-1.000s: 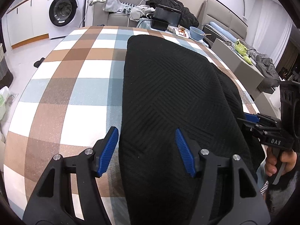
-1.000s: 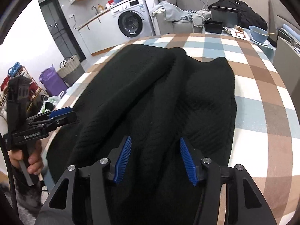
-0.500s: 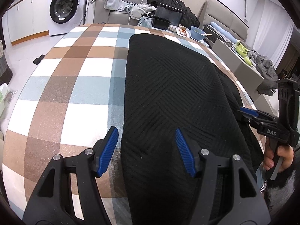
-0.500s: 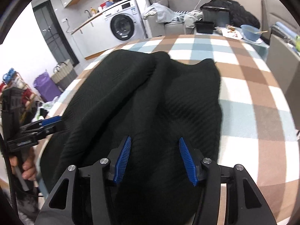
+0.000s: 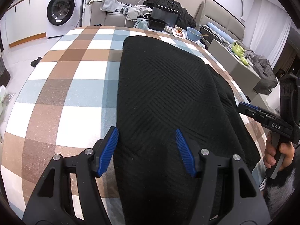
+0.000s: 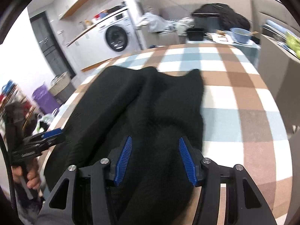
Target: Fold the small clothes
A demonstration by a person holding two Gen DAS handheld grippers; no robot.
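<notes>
A black knitted garment lies lengthwise on the plaid tablecloth, its right side bunched into a long fold. My left gripper hovers open over the garment's near left edge, its blue pads apart and nothing pinched. In the blurred right wrist view the same garment runs away from my right gripper, which is open above the near end. Each gripper shows in the other's view, held by a hand: the right gripper beside the garment's right edge, the left gripper at its left edge.
Past the table's far end stand a black tray and a blue bowl. A washing machine and a sofa piled with clothes are behind. A grey cabinet flanks the right side, a purple bag the left.
The right wrist view has shifted and blurred, and the garment now looks smaller and farther from the right gripper. The left gripper has stayed put. Both jaws keep the same width.
</notes>
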